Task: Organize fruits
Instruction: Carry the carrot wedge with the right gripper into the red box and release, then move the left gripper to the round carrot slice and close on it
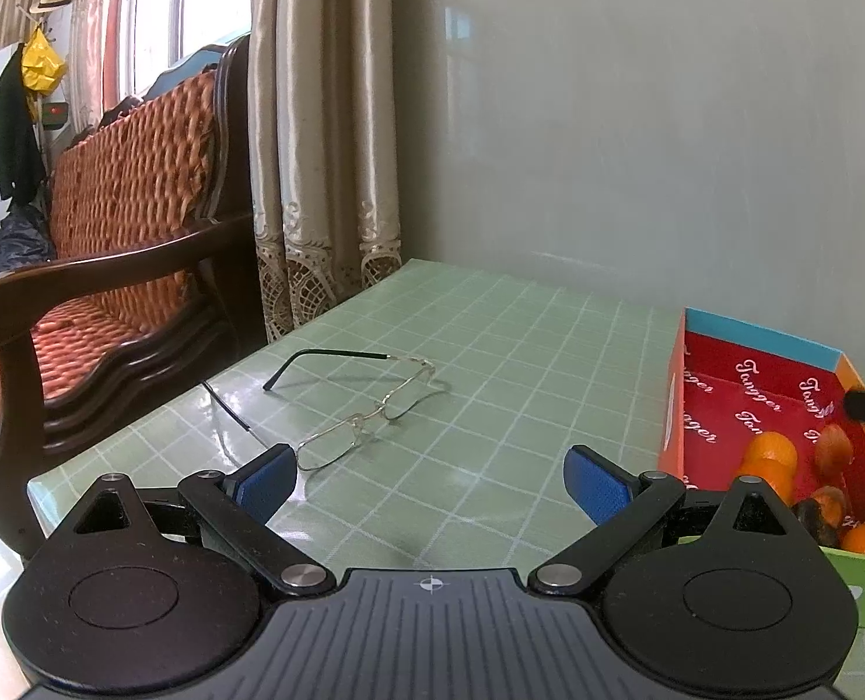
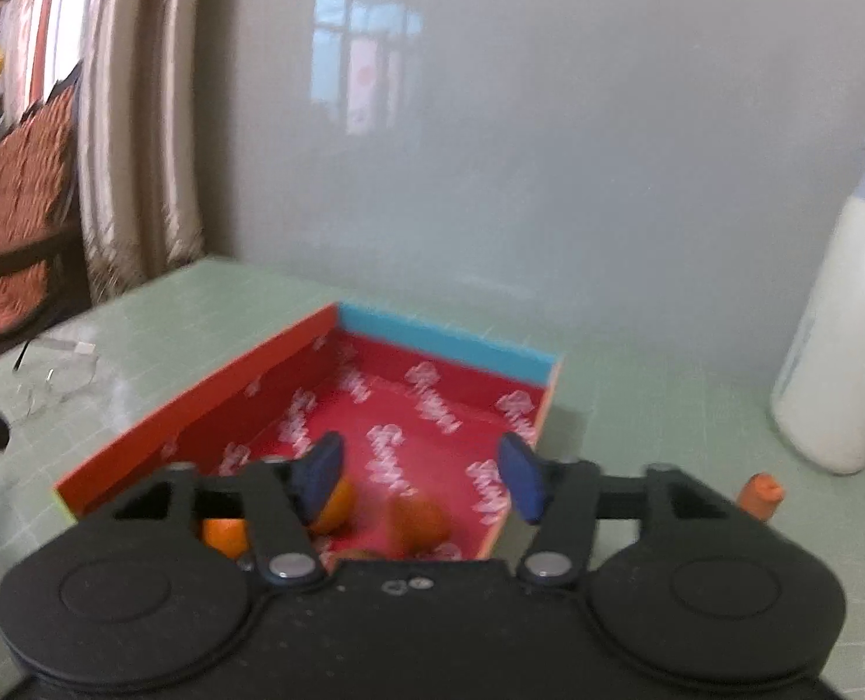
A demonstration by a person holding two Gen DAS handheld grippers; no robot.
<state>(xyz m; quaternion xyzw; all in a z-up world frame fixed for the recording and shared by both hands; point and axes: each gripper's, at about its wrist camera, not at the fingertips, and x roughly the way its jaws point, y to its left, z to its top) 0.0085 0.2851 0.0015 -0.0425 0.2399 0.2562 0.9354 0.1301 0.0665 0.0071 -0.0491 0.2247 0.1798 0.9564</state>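
A red box (image 2: pixel 210 408) with a blue far wall stands on the green checked table; it also shows at the right of the left wrist view (image 1: pixel 674 408). Several oranges (image 1: pixel 770 455) and darker fruits (image 1: pixel 833 446) lie in its near end. In the right wrist view an orange (image 2: pixel 339 504) and a blurred brownish fruit (image 2: pixel 420 522) show below my right gripper (image 2: pixel 426 478), which is open and empty above the box. My left gripper (image 1: pixel 432 481) is open and empty over the table, left of the box.
A pair of thin metal glasses (image 1: pixel 368 414) lies on the table just ahead of my left gripper. A white bottle (image 2: pixel 840 326) stands right of the box, with a small orange object (image 2: pixel 759 496) near it. A wooden sofa (image 1: pixel 111 268) stands left of the table.
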